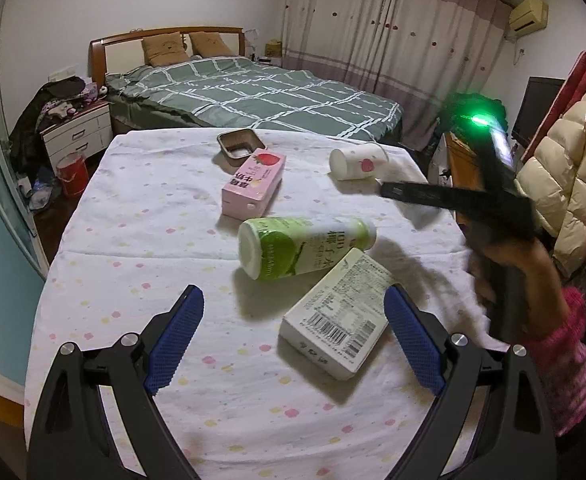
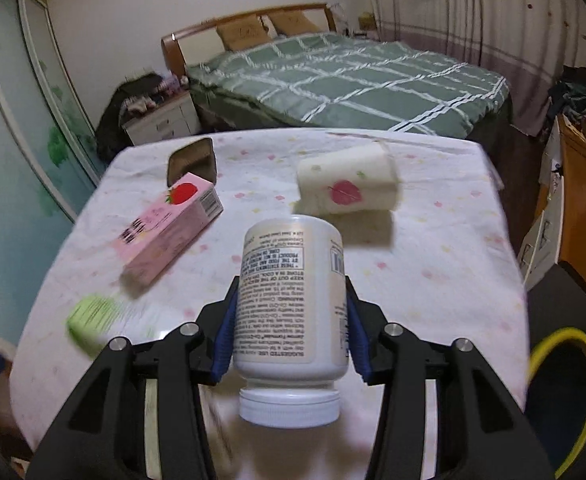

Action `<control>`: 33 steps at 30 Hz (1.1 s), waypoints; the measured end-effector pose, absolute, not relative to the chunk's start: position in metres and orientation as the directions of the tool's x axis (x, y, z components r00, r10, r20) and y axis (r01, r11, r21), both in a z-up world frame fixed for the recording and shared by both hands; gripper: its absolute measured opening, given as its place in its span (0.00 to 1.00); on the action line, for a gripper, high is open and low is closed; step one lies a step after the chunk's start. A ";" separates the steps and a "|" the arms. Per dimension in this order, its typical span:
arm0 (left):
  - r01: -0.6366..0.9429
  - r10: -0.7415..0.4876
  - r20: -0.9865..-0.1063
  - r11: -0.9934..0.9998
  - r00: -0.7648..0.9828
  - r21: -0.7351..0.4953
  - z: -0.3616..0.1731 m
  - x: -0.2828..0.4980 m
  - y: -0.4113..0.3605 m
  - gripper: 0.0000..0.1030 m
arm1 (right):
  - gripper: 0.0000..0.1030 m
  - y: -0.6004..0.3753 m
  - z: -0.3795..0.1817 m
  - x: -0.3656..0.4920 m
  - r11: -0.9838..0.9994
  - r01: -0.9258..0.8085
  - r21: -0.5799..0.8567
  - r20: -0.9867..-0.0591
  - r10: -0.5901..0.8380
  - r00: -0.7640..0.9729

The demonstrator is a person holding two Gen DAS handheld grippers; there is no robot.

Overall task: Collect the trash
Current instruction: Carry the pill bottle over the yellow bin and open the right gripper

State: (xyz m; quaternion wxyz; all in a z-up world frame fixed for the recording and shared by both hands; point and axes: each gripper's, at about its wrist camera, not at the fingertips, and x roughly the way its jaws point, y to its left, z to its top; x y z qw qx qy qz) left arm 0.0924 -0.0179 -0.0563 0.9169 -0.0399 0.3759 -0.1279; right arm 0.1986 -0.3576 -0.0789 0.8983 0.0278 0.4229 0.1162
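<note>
Right tongs (image 2: 291, 332) clamp a white supplement bottle (image 2: 293, 292), cap toward the camera, above the desk (image 2: 433, 280). Left tongs (image 1: 293, 336) gape wide and empty; a white carton (image 1: 335, 312) lies at their 1 o'clock, a green bottle (image 1: 305, 246) at 12 o'clock.

- The white bottle (image 2: 293, 300) looks like smooth, shiny plastic with a paper label.
- The pink carton (image 1: 253, 182) looks like matt paper.
- The desk (image 1: 141, 240) has a soft dotted cloth on it.
- The small tray (image 1: 240, 145) looks like shiny metal foil.
</note>
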 end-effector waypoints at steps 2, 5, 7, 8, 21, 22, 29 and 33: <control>0.213 -0.275 -0.673 0.961 0.687 -0.175 -0.056 0.093 -0.022 0.88 | 0.44 -0.374 -0.072 0.178 0.975 -0.165 0.147 -0.741 0.219 0.634; 0.230 -0.287 -0.669 0.957 0.685 -0.175 -0.057 0.093 -0.029 0.88 | 0.44 -0.412 -0.067 0.140 0.986 -0.092 0.141 -0.723 0.166 0.670; 0.246 -0.298 -0.669 0.954 0.681 -0.174 -0.057 0.094 -0.036 0.88 | 0.44 -0.441 -0.068 0.117 0.989 -0.023 0.143 -0.715 0.120 0.688; 0.252 -0.302 -0.670 0.952 0.678 -0.174 -0.057 0.094 -0.038 0.88 | 0.44 -0.452 -0.070 0.110 0.990 0.002 0.142 -0.716 0.101 0.691; 0.332 -0.329 -0.686 0.934 0.648 -0.135 -0.054 0.088 -0.087 0.88 | 0.44 -0.575 -0.129 0.055 0.961 0.243 0.129 -0.764 -0.060 0.643; 0.334 -0.331 -0.689 0.933 0.645 -0.134 -0.055 0.088 -0.089 0.88 | 0.44 -0.577 -0.133 0.057 0.960 0.245 0.133 -0.765 -0.058 0.641; 0.343 -0.319 -0.706 0.932 0.632 -0.115 -0.059 0.087 -0.103 0.88 | 0.44 -0.595 -0.154 0.063 0.952 0.270 0.142 -0.782 -0.060 0.621; 0.346 -0.317 -0.719 0.931 0.619 -0.112 -0.063 0.091 -0.109 0.88 | 0.44 -0.600 -0.160 0.064 0.951 0.275 0.140 -0.791 -0.060 0.609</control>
